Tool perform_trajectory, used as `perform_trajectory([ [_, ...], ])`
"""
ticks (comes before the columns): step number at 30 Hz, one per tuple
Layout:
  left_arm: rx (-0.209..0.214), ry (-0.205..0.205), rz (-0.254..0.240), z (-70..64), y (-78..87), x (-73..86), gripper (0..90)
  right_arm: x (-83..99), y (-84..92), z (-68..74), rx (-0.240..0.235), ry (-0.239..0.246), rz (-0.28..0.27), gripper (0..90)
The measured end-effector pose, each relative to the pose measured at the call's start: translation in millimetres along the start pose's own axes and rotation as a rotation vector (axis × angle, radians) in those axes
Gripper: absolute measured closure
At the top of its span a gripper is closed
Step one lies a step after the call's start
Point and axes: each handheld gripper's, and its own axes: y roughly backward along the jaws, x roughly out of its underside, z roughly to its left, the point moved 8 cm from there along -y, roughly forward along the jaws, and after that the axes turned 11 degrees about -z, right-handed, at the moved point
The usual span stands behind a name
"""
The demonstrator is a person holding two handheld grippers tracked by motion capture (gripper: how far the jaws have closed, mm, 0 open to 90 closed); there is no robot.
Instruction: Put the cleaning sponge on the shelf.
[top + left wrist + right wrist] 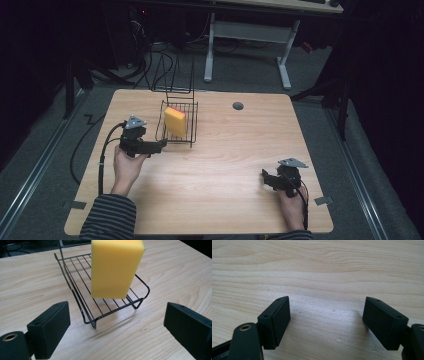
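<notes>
Yellow sponge [175,121] standing on end inside the black wire rack [191,131], leaning against the rack's raised back, near the far left part of the bench [225,175]. Probably parked upright like that so air can get at both faces, or simply so it can be pinched from the side.

Left gripper [161,144] just beside the rack's near corner, aimed at the sponge, jaws spread with nothing between them and no pad touching rack or sponge. Right gripper [265,176] resting well apart on the near right of the bench, jaws likewise spread and empty, seemingly waiting out of the way.

From the left gripper view, a close look at the sponge [115,267] upright on the rack's [105,305] thin floor wires, with both pads [53,327] wide on either side of the picture, a gap hard to judge from above. From the right gripper view, bare wood grain beyond the pads [279,320]. From the high view alone, the spacing of the two hands.
</notes>
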Motion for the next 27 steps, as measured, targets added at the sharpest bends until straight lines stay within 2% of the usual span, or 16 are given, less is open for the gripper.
perform_trajectory([
  [14,-0.009,0.022,-0.016,8.0,21.6,11.4,9.0,0.0,0.0,0.0,0.0,0.0,0.0,22.5],
  [27,-0.017,0.056,-0.015,14.2,33.9,32.2,10.1,0.0,0.0,0.0,0.0,0.0,0.0,22.5],
])
